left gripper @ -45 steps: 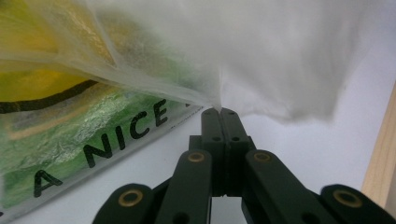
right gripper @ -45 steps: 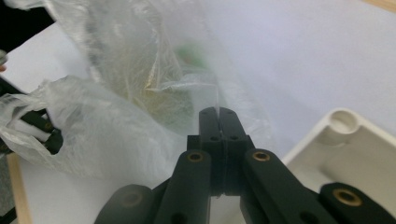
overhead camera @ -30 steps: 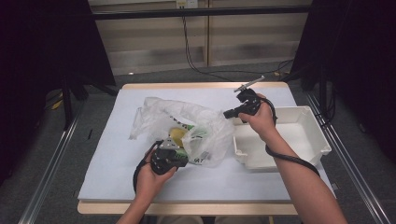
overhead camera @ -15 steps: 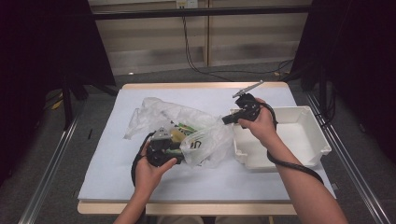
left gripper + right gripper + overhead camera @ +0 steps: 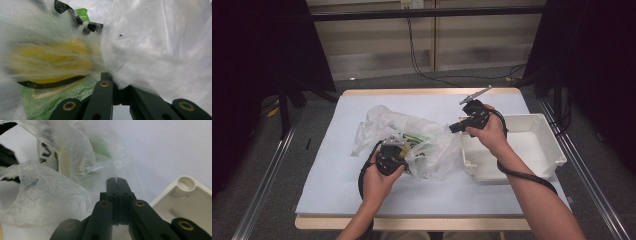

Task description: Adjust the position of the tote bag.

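Working a crumpled plastic bag (image 5: 434,145) in the middle of the desk (image 5: 332,195), pinned at two spots. Got the right tongs (image 5: 117,180) shut flat on a thin fold of film at the bag's right end, just beside the near corner of the white tray (image 5: 557,161). Got the left tongs (image 5: 113,78) at the bag's near-left side, pointing away from the person and into the bundle. Just snapped closed there, with bunched film at the tips and apparently nipped between them, though blurred up close. Stretches roughly left to right across the desk, then, with the long axis running from one pair of tongs to the other and the tray well over to the right. Hangs on that line for whatever comes next: probably pulling the two grips apart to spread the film and free the contents. Nearer the contents on the left side, nearer the tray on the right. Thin, clear, glossy stuff, creased all over, slack rather than taut, likely to slide or tear if tugged hard. Inside, up against the left tongs, a soft yellow packet (image 5: 50,58) with a dark band, and under it a shiny green packet (image 5: 53,96). Rigid, smooth, rounded-cornered plastic for the tray; matte pale sheet over the desk.
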Available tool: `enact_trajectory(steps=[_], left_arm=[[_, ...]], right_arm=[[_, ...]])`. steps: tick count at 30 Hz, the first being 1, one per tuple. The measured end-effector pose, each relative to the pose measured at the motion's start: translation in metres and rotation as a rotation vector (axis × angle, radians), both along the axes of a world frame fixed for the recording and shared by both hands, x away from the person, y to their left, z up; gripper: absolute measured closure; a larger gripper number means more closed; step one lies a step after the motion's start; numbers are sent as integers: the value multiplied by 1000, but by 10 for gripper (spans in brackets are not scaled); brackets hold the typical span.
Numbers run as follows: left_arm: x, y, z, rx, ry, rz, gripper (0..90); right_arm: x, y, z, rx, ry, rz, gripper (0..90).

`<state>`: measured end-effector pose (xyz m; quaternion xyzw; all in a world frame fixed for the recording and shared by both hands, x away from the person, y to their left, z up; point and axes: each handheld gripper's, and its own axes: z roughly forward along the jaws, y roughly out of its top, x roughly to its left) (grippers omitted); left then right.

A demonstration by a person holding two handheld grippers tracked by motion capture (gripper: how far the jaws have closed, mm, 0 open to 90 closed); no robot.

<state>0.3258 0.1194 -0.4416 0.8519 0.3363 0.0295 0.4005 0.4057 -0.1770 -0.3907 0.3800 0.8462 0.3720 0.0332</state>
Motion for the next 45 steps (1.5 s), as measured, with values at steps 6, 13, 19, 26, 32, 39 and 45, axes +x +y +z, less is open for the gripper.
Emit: enact_trajectory(steps=[6, 13, 19, 26, 32, 39, 45], left_arm=[[-11, 0, -6, 35, 32, -42, 900], [-18, -1, -4, 78, -60, -72, 900], [-18, -4, -1, 72, -52, -69, 900], [-20, -10, 1, 73, -64, -84, 900], [-22, -13, 1, 70, -59, -101, 900], [-23, -16, 0, 70, -42, -125, 900], [-25, -19, -5, 59, -17, -131, 900]], right_arm=[[12, -10, -6, -7, -12, -59, 900], [9, -4, -6, -23, -20, -46, 898], [2, 0, 3, -29, -42, -21, 652], [-5, 13, 14, -35, -60, -7, 348], [0, 24, 17, -41, -73, -20, 409], [16, 31, 1, -20, -16, -15, 792], [26, 28, -6, -7, -12, -39, 860]])
